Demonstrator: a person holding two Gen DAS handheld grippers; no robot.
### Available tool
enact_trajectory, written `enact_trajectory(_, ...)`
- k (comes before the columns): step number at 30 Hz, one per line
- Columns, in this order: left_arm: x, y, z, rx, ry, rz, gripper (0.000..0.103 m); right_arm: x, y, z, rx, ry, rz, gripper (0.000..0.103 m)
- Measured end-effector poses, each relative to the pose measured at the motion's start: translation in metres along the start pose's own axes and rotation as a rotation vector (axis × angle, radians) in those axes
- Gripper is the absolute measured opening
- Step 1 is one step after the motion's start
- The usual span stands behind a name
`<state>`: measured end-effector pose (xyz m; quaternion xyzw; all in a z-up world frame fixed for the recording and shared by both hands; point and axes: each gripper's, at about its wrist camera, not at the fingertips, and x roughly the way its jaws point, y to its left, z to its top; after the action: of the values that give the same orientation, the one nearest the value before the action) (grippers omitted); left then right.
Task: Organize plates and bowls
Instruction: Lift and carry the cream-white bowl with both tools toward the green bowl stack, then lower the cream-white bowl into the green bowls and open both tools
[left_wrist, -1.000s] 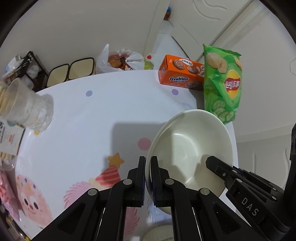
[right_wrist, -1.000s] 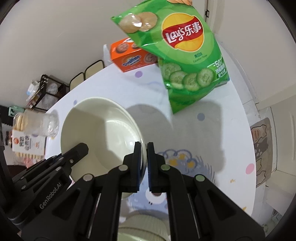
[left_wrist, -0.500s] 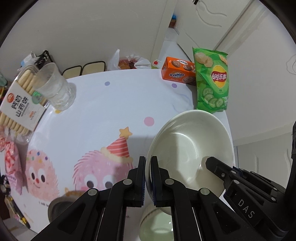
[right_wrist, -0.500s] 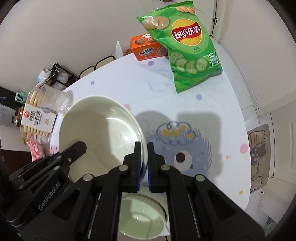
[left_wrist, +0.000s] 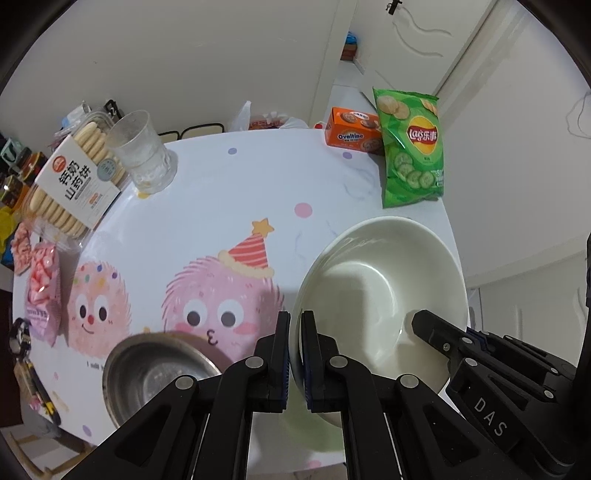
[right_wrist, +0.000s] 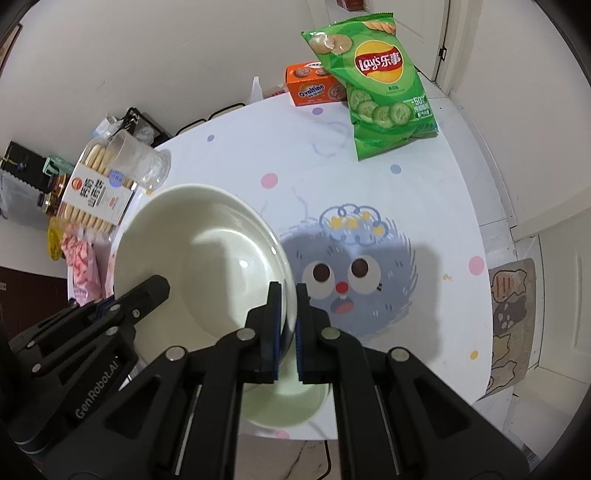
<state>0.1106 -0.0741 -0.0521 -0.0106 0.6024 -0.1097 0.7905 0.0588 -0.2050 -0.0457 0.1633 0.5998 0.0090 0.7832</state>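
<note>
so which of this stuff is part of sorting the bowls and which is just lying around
Part of the job:
white bowl
metal bowl
green bowl

Just lying about:
chip bag
orange box
glass
biscuit pack
pink sweets

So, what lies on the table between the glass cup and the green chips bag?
Nothing: in the left wrist view the tablecloth between the glass cup and the chips bag is bare, showing only printed dots.

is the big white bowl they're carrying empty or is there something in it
Empty. The white bowl, pinched at opposite rims by the left tool and right tool, shows only bare glossy inside with shadows in both wrist views.
</note>
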Motion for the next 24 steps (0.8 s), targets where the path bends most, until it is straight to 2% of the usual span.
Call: enact_trajectory(24, 0.018, -0.003, -0.077, -0.028, 0.040, 0.015, 0.006, 0.015, -0.007, -0.063, -0.094, 0.076, -0.023, 0.009)
